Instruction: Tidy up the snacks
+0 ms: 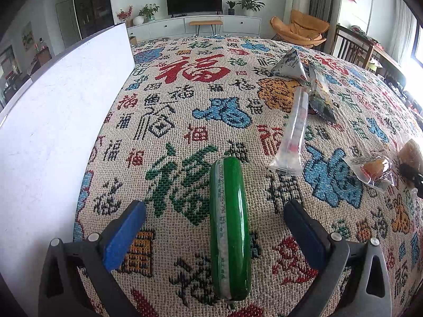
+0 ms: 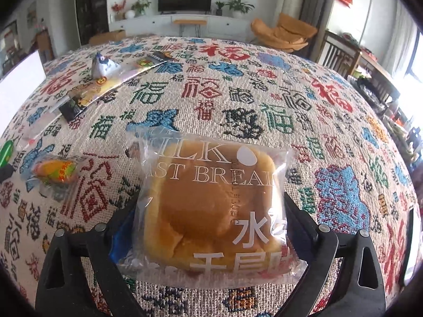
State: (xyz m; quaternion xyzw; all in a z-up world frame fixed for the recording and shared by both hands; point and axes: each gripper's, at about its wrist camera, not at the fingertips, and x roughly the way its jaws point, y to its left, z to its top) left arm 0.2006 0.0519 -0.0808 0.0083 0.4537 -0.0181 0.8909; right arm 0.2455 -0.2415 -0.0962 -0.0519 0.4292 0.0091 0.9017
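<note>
A green sausage stick [image 1: 230,227] lies on the patterned cloth, lengthwise between the wide-open fingers of my left gripper [image 1: 214,235], touching neither. My right gripper [image 2: 208,227] has its fingers against both sides of a clear-wrapped milk toast bread bag [image 2: 211,211]. The bread also shows at the far right of the left wrist view [image 1: 411,153]. Other snacks lie on the cloth: a long clear packet [image 1: 293,132], a small orange wrapped cake [image 1: 375,170] [image 2: 56,174], a dark yellow packet [image 1: 320,95] [image 2: 87,97] and a pyramid-shaped white-blue pack [image 1: 289,66] [image 2: 104,64].
A white box [image 1: 53,121] stands along the left side of the table; its wall rises beside my left gripper. Beyond the table's far edge are a TV cabinet [image 1: 195,23], an orange chair [image 1: 301,30] and wooden chairs [image 1: 351,45] at the right.
</note>
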